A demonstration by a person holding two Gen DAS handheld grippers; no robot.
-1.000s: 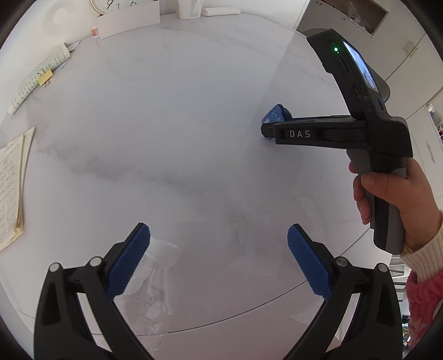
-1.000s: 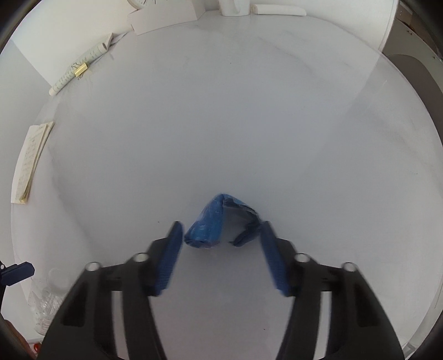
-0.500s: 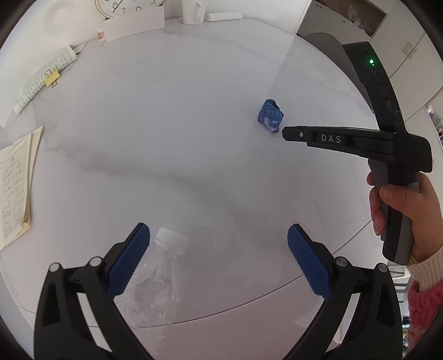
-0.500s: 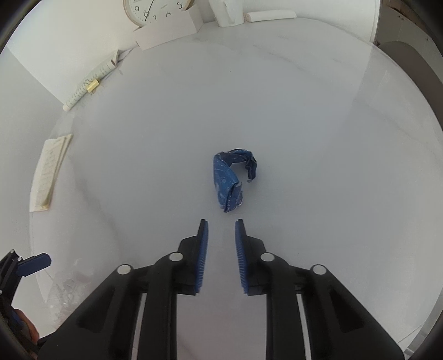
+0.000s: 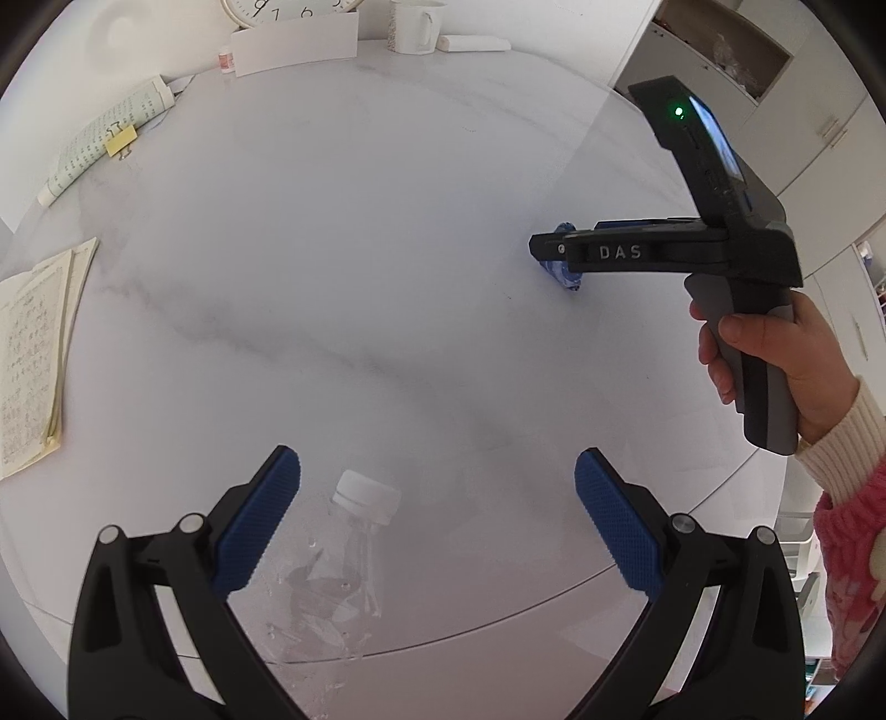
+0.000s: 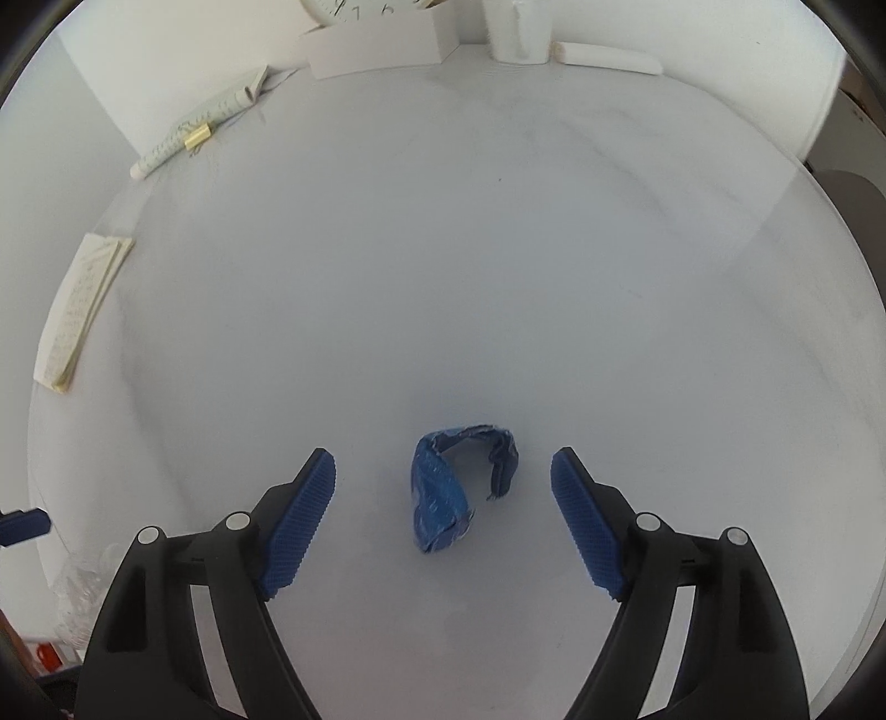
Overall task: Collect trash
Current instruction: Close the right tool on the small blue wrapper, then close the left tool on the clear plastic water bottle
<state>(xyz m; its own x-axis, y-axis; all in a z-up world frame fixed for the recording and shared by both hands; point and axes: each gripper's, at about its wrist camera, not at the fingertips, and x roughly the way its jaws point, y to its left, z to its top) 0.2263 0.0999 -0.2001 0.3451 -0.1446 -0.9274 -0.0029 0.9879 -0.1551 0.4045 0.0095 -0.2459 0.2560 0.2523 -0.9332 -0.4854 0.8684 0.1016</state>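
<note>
A crumpled blue wrapper (image 6: 457, 487) lies on the white marble table (image 6: 443, 249). My right gripper (image 6: 443, 471) is open wide, its blue pads on either side of the wrapper, not touching it. In the left wrist view the right gripper (image 5: 545, 246) hides most of the wrapper (image 5: 565, 274). A crushed clear plastic bottle (image 5: 332, 565) with a white cap lies near the table's front edge, between the open fingers of my left gripper (image 5: 437, 482), close to the left pad (image 5: 260, 520).
A stack of papers (image 5: 33, 360) lies at the left edge. A rolled sheet with a clip (image 5: 99, 149), a clock with a white card (image 5: 293, 41), a white mug (image 5: 412, 27) and a white tube (image 5: 476, 43) stand at the back. Cabinets (image 5: 747, 72) are at the right.
My right gripper was shut and drawn back from the wrapper; it has opened wide and moved forward around it. The left gripper has shifted slightly so more of the bottle shows.
</note>
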